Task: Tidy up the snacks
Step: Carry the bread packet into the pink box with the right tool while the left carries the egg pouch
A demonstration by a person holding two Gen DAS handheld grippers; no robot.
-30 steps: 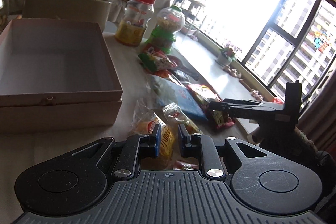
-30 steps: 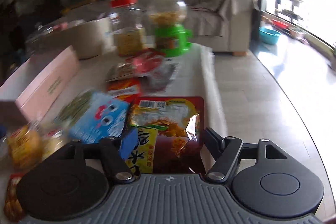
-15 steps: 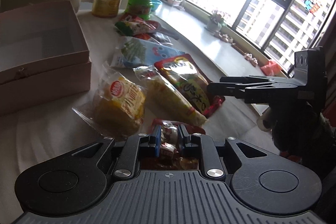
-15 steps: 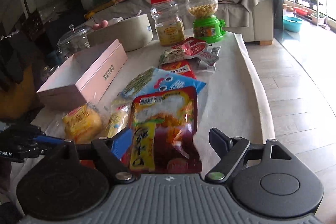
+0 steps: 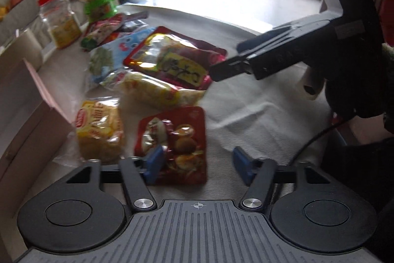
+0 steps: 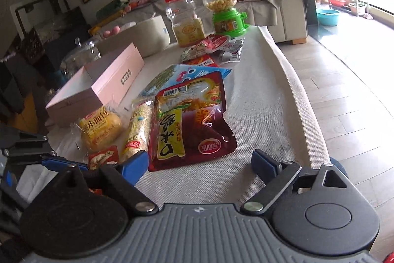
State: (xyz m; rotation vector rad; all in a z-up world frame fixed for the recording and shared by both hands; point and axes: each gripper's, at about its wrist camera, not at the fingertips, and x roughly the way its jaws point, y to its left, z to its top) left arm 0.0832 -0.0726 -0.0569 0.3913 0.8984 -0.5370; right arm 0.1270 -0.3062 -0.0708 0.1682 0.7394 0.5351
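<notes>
Several snack packs lie on the white tablecloth. My left gripper [image 5: 197, 162] is open and empty just above a small red pack [image 5: 172, 142]; a yellow bread pack [image 5: 98, 127] lies to its left. My right gripper [image 6: 199, 164] is open and empty in front of a large dark red pouch [image 6: 189, 120]; this gripper also shows from the side in the left wrist view [image 5: 283, 58]. The open pink box [image 6: 98, 85] stands at the left. A long cracker pack [image 6: 138, 130] and a blue pack [image 6: 187, 73] lie between them.
A red-lidded jar [image 6: 184, 19] and a green candy dispenser [image 6: 224, 11] stand at the table's far end, with more small packs [image 6: 214, 46] before them. A beige pot [image 6: 145, 36] and glass jar [image 6: 83, 53] sit behind the box. The table's edge [image 6: 303, 95] runs along the right.
My left gripper has opened, pulled back and turned right, so the small red pack lies under it. My right gripper has drawn back a little and stays open.
</notes>
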